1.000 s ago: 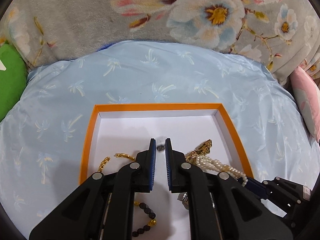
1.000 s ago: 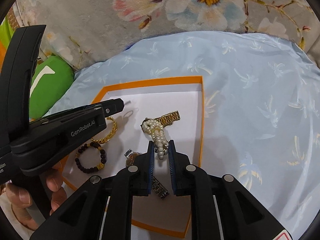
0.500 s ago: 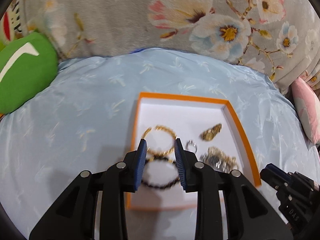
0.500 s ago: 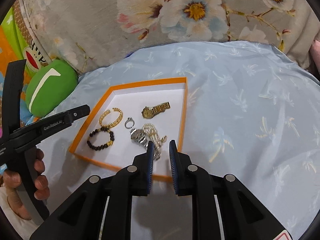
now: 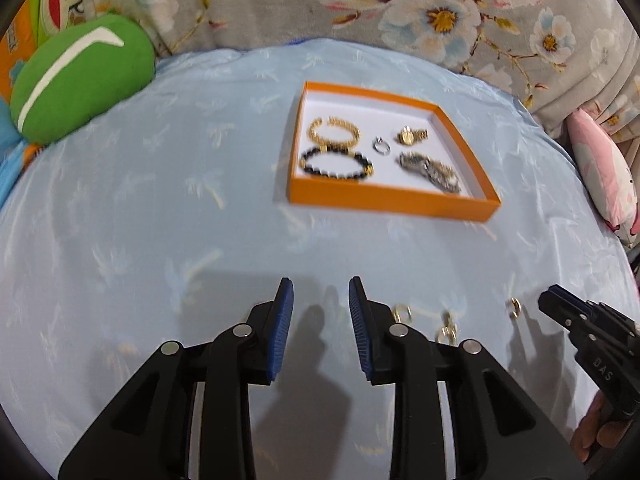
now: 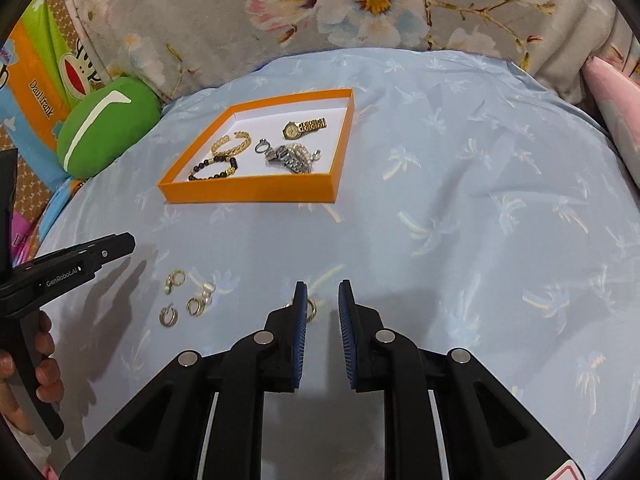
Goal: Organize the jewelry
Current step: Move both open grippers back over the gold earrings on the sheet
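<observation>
The orange tray [image 6: 248, 194] sits well ahead of both pairs of fingers on the pale blue cloth [image 6: 460, 220], and holds a gold chain bracelet [image 6: 232, 145], a black bead bracelet [image 6: 212, 170], a small silver ring [image 6: 262, 145], a gold watch [image 6: 304, 128] and a tangled heap of silver watch and pearls [image 6: 294, 156], whose separate pieces are hard to tell apart. Nearer, loose gold earrings [image 6: 188, 296] lie on the cloth to the left of the right gripper [image 6: 322, 300], between it and the left gripper [image 5: 320, 300], whose black tip enters the right wrist view from the left edge. One more small gold piece [image 6: 311, 307] lies just beside the right gripper's left finger and is partly hidden behind it. In the left wrist view, two earrings [image 5: 424, 320] lie just right of the right finger, partly cut off by it, and a third [image 5: 515, 307] lies further right, close to the right gripper's tip. Both grippers have their blue-padded fingers apart with only cloth between them. The left view is blurred, so tray detail is soft there. Beyond the tray lie a green cushion [image 6: 108, 124] to the left, a grey floral fabric [image 6: 360, 0] behind, and a pink pillow [image 5: 604, 172] at the right edge, cut off by the lens rim. The hand [image 6: 24, 380] on the left gripper's handle is only partly in view.
</observation>
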The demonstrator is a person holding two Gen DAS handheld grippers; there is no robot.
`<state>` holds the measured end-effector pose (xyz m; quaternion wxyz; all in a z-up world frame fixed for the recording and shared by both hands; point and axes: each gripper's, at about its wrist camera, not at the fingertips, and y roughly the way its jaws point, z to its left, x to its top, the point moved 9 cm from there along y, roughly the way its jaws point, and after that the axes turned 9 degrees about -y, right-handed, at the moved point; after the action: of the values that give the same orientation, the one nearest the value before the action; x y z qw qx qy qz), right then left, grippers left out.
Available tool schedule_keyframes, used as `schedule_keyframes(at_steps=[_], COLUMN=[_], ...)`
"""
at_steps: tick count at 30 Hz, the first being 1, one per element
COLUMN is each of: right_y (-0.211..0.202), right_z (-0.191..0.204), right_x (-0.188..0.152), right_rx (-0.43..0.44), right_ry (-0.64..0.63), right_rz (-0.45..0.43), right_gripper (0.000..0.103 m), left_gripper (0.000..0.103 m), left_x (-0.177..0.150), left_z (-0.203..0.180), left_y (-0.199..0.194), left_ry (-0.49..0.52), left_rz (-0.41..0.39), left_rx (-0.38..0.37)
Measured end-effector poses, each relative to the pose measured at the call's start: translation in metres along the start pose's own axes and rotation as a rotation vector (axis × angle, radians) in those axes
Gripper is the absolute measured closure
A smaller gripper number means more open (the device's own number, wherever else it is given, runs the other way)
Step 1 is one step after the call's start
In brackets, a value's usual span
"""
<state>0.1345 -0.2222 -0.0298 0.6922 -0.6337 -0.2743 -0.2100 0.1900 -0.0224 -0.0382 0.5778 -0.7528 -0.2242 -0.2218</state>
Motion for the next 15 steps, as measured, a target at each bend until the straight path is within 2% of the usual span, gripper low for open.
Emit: schedule_keyframes(at_steps=[7, 10, 15], right_y=[0.003, 0.002, 0.002], right_z=[0.014, 0.015, 0.014], right_x=[-0.014, -0.015, -0.016], right_rx=[0.014, 0.014, 0.019], right_ry=[-0.021, -0.013, 0.003], right_rz=[0.02, 0.011, 0.016], right_gripper=[0.085, 0.079, 0.077], left_gripper=[0.075, 0.075, 0.075], left_x=[-0.029, -0.035, -0.039], left_z=[-0.002, 0.0, -0.006], left_y=[-0.011, -0.014, -0.014], left_ry=[0.0, -0.004, -0.011], left_rz=[0.026, 0.026, 0.044], left_rx=[-0.013, -0.01, -0.024])
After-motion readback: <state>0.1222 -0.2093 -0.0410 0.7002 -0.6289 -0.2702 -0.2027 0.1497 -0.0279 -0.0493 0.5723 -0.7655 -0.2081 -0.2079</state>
